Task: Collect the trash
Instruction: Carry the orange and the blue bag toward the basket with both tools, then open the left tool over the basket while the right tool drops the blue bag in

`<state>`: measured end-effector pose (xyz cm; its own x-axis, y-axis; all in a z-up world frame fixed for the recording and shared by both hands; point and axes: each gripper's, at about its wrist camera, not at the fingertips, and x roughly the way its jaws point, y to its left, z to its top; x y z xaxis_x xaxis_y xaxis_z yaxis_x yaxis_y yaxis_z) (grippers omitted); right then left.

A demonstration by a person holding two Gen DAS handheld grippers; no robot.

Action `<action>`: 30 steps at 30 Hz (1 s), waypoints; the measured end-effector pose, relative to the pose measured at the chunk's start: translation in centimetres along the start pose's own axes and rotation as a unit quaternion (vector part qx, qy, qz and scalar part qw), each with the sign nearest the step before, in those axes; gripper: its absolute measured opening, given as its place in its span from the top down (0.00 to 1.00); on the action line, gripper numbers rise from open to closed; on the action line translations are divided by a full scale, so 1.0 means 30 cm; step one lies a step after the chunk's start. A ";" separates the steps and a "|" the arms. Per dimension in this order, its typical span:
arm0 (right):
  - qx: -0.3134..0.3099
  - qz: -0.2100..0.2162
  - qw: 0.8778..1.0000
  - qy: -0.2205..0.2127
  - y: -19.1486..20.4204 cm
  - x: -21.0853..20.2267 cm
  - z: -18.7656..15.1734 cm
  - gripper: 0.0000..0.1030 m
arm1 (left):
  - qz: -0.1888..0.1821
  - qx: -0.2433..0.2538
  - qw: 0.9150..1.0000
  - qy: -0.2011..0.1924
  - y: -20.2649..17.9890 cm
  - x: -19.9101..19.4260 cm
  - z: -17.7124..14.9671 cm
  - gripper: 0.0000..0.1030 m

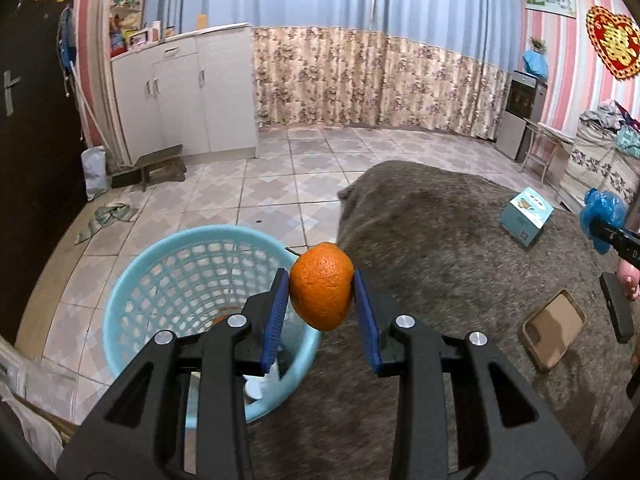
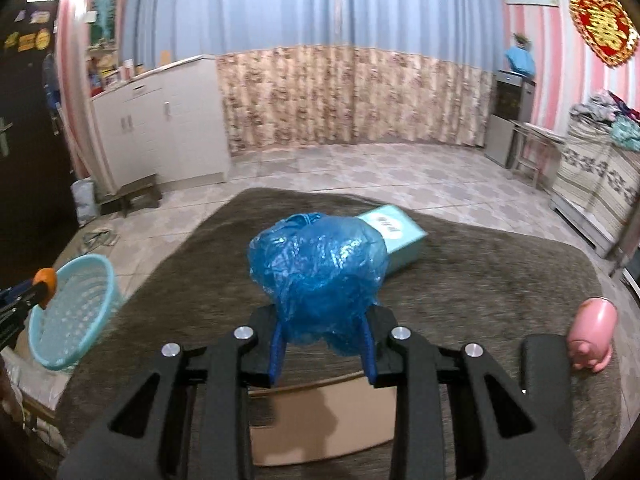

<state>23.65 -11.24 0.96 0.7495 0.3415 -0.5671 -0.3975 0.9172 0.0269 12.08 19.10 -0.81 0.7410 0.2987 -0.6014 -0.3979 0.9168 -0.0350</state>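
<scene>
Bright orange, dimpled peel [image 1: 322, 286] sits between royal-blue finger pads [image 1: 275, 320] on a black frame; left of them, a pale turquoise lattice plastic basket [image 1: 132, 280]; ahead of the other tool, a crinkled translucent blue plastic bag [image 2: 320, 268], a teal cardboard box [image 2: 400, 236]; beneath, a mottled grey-brown fuzzy blanket [image 2: 480, 280].

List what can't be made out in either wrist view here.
- Basket contents: left wrist view, hidden by the left gripper holding the orange peel.
- Teal box label: right wrist view, blurred, partly behind the blue plastic bag in the right gripper.
</scene>
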 end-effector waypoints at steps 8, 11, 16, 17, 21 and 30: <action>-0.023 0.043 0.999 0.005 0.213 0.005 -0.023 0.71 | 0.014 -0.019 1.000 -0.001 0.135 0.000 -0.016 0.69; -0.032 0.055 0.998 0.007 0.279 0.013 -0.028 0.71 | 0.020 -0.022 1.000 -0.004 0.173 0.006 -0.006 0.69; -0.032 0.073 0.997 0.005 0.367 0.027 -0.012 0.71 | 0.025 -0.026 0.999 -0.011 0.233 0.022 0.020 0.69; -0.030 0.079 0.996 0.005 0.388 0.032 -0.006 0.71 | 0.024 -0.027 0.999 -0.012 0.242 0.027 0.025 0.69; -0.039 0.090 0.995 0.002 0.463 0.049 -0.003 0.71 | 0.025 -0.021 0.999 -0.013 0.266 0.062 0.035 0.69; -0.051 0.109 0.993 0.019 0.584 0.145 -0.010 0.71 | 0.031 -0.010 0.999 -0.002 0.319 0.145 0.037 0.69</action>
<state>19.80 6.27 -1.28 0.6205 0.5193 -0.5877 -0.6008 0.7964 0.0693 12.11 29.47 -2.88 0.7170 0.3564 -0.5990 -0.4538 0.8910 -0.0130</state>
